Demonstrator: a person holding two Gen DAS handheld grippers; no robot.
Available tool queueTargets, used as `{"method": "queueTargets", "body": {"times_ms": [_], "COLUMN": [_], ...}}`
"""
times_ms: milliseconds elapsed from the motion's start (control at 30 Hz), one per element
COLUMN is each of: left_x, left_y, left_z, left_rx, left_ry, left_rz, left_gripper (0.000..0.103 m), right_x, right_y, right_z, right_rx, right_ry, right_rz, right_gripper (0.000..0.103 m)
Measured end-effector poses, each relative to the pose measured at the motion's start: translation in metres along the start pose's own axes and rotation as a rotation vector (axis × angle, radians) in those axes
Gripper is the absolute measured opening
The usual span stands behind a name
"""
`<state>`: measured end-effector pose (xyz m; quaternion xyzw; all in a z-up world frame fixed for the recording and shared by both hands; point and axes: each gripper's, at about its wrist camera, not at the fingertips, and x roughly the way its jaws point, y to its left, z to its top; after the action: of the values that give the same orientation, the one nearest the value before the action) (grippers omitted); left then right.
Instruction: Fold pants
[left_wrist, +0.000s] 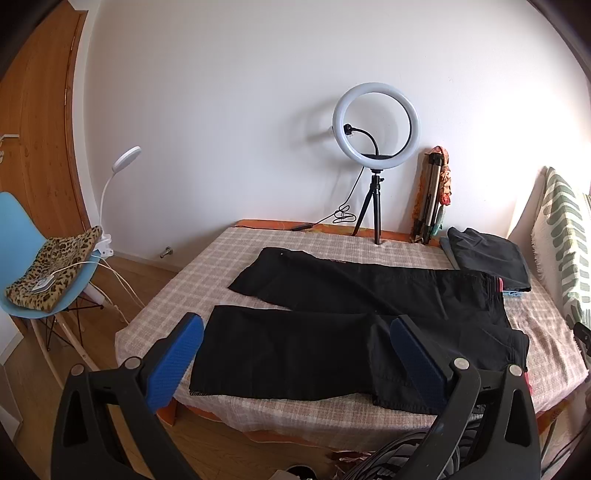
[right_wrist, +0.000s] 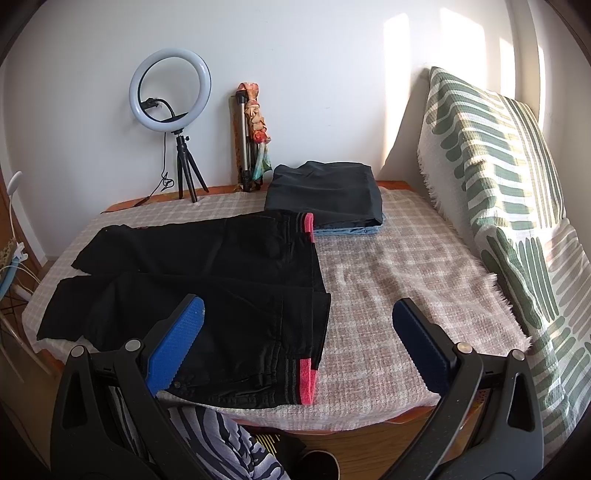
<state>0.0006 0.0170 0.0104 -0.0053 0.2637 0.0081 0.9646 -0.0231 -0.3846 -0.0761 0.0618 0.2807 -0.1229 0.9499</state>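
**Black pants laid flat, both tongs wide and empty**

Spread across the checked pink-and-white cloth covering the surface (right_wrist: 388, 295): a pair of black cotton pants (left_wrist: 332, 325), legs parted and running toward the left edge, waistband with its red-pink trim (right_wrist: 306, 380) toward the middle. No fold made yet, by the look of it; still the opening step, with the approach not yet turned into a grasp.

Left tongs (left_wrist: 295, 354) poised above the near leg, blue ribbed pads wide apart, nothing between them. Right tongs (right_wrist: 297, 343) likewise wide and empty, hovering over the waistband end at the near edge.

Next move, most likely: lowering each pair onto the near side of the garment, one at the leg, one at the waist, pinching a single layer cleanly, then carrying the near leg over onto the far one. Thin cloth lying flat, so a shallow, careful pinch called for to avoid catching the checked cover beneath.

Only in the left view: a light blue plastic chair (left_wrist: 18, 236) with a leopard-print cushion (left_wrist: 55, 269) and a white gooseneck lamp (left_wrist: 122, 166). Only fully in the right view: the near waistband corner, plus a green-and-white patterned cushion (right_wrist: 498, 184) against the wall. In both: a white ring light on a black tripod (right_wrist: 170, 92) and a folded dark grey garment (right_wrist: 325, 192) stacked on a pale blue one at the far edge.
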Motion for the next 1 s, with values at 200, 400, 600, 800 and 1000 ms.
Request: {"method": "queueTargets", "body": {"times_ms": [200,400,600,800,1000], "left_x": [0.0019,0.0022,0.0029,0.0031,0.0037], "left_y": [-0.0008,-0.0007,-0.0017,-0.0021,-0.0027], "left_z": [-0.0018,-0.0028,-0.003,-0.0038,-0.0036], "left_rx": [0.003,0.005,0.006,0.008,0.009], "left_ry": [0.004,0.003,0.004,0.002,0.005], "left_rz": [-0.002,-0.001,-0.005,-0.006,-0.007], "left_gripper": [0.103,0.103,0.103,0.103,0.103], "right_x": [0.0014,0.002,0.005,0.0053,0.0056], "right_y": [0.0006,0.0007,0.0031,0.0056,0.006], "right_z": [-0.0039,-0.0031,-0.0054,-0.0039,-0.0045], "right_rx": [-0.002,-0.004,-0.012,-0.011,-0.009], "right_ry": [-0.001,-0.002,0.002,0.004,0.009], "right_rz": [0.002,0.001,0.008,0.013,0.007], "right_gripper": [0.103,0.103,0.103,0.103,0.103]}}
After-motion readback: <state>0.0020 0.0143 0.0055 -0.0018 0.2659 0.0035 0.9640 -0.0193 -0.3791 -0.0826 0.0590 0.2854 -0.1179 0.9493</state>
